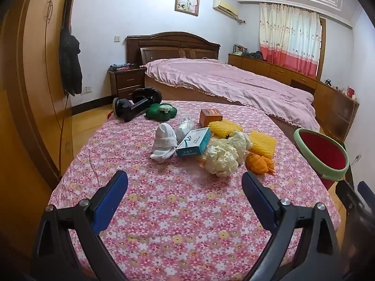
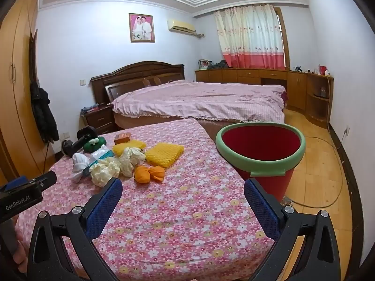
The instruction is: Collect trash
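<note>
Trash is sitting in a loose cluster on the far half of the flowered table cover (image 1: 178, 210): a crumpled cream wad (image 1: 222, 157), an orange wad (image 1: 259, 162) just beside it, a white wad (image 1: 164, 144), a blue-and-white carton (image 1: 194, 141) and two yellow foam pieces (image 1: 261, 144) behind. You are holding both tools back from the pile, tilted down toward it. Your left gripper (image 1: 185, 182) is standing with its jaws spread wide and nothing between them; your right gripper (image 2: 182, 189) is doing the same. The red bucket with the green rim (image 2: 260, 161) is waiting off the table's right edge, nearest your right hand.

Judging from this layout, you are starting the first pick. Go for the nearest soft wads, cream or orange, and straddle one fully before squeezing, since crumpled paper is likely to slip from a shallow pinch. Keep clear of the black device (image 1: 133, 106) and green flower-shaped object (image 1: 161, 111) at the far left; they are probably not rubbish.
</note>
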`<state>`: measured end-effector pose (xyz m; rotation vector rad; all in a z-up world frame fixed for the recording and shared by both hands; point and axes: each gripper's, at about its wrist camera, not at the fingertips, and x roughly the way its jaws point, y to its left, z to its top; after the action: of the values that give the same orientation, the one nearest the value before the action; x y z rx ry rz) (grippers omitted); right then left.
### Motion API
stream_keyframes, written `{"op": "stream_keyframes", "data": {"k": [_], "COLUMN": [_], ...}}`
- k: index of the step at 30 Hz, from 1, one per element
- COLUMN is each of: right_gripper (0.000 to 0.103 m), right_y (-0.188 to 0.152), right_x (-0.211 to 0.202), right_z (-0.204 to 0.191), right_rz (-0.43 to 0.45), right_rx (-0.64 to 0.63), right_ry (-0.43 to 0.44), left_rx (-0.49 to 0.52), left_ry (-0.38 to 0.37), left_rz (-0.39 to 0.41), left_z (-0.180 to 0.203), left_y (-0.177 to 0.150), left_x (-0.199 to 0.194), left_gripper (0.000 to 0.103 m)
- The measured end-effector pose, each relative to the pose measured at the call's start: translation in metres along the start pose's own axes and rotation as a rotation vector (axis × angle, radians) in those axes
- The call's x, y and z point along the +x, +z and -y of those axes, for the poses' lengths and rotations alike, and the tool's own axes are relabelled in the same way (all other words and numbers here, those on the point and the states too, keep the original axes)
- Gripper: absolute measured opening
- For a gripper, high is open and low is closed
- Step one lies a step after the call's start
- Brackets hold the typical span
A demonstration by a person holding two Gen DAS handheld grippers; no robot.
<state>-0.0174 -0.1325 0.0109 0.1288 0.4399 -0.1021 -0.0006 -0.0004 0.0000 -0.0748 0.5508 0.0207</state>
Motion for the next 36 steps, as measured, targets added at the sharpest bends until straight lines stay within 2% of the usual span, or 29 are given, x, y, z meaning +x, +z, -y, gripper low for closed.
{"op": "stream_keyframes", "data": {"k": [3,4,7,36], "right_gripper": [0.103,0.103,0.103,0.103], "right_y": [0.0,0.0,-0.001,-0.001], "right_x": [0.0,-0.001,0.001,0.003], "right_z": [-0.001,-0.001,-0.001,-0.004], "right_rz": [-0.002,-0.001,-0.008,-0.011], "right_rx": [0.004,0.005,-0.006,-0.016], "right_ry": [0.003,0.003,0.001,-0.006], "left_rx": [0.003,0.005,-0.02,-0.035], "left_ry": [-0.001,0.0,-0.004,0.01], "left_rz": [-0.018,0.001,-0.012,-0.002], "left_z": [0.0,0.001,-0.005,-0.008], "left_y": [0.0,-0.002,0.002,0.001], "left_x": [0.004,0.001,0.003,0.002], "left_gripper": [0.097,0.097,0.097,0.097]}}
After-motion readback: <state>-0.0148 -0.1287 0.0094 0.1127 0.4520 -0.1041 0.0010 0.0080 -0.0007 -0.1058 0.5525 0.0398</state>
